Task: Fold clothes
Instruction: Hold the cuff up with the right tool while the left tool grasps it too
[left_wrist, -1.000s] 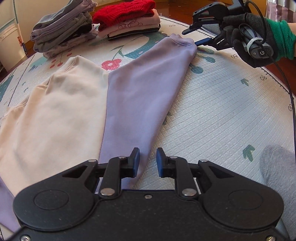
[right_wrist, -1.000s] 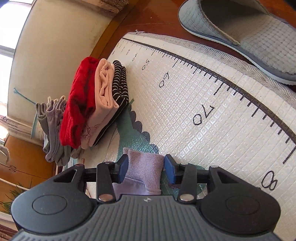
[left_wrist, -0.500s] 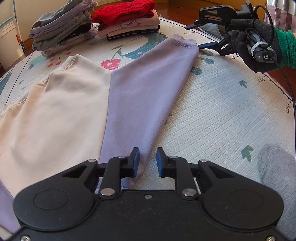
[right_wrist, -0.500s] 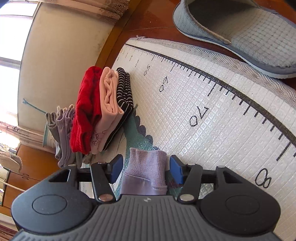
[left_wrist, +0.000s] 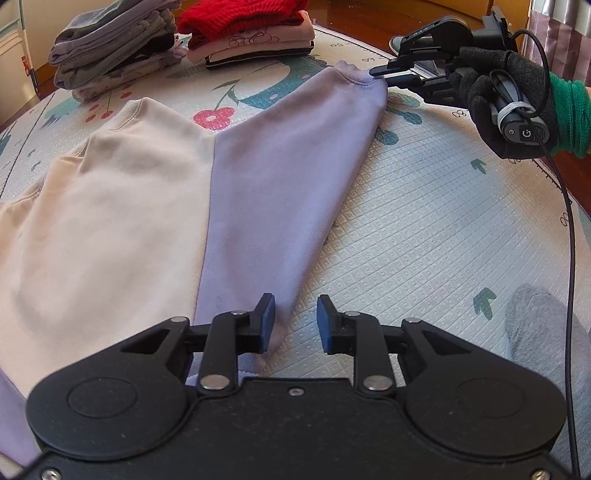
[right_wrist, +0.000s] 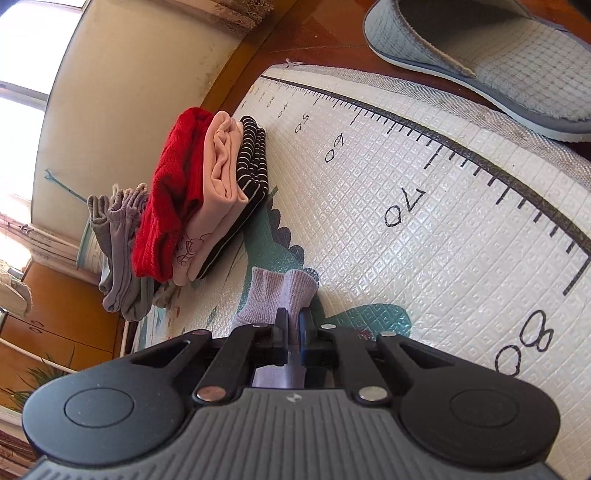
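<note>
The cream and lilac soft sweatshirt (left_wrist: 155, 206) lies flat on the bumpy white play mat (left_wrist: 443, 229), its lilac sleeve (left_wrist: 295, 155) stretched out. The right gripper (right_wrist: 291, 325) is pinched on the ribbed sleeve cuff (right_wrist: 277, 291). It holds only a thin bit, so the cuff could slip out if pulled fast. The left gripper (left_wrist: 295, 321) is partly open and holds nothing; one pad sits by the sleeve's near edge. If it closes off to the side, it may miss the cloth and the fold could go crooked.

Left tool (left_wrist: 295, 319): jaws apart, held low and level. Right tool (right_wrist: 292, 330): jaws pinched nearly together, gripped by a gloved hand (left_wrist: 511, 107).
</note>
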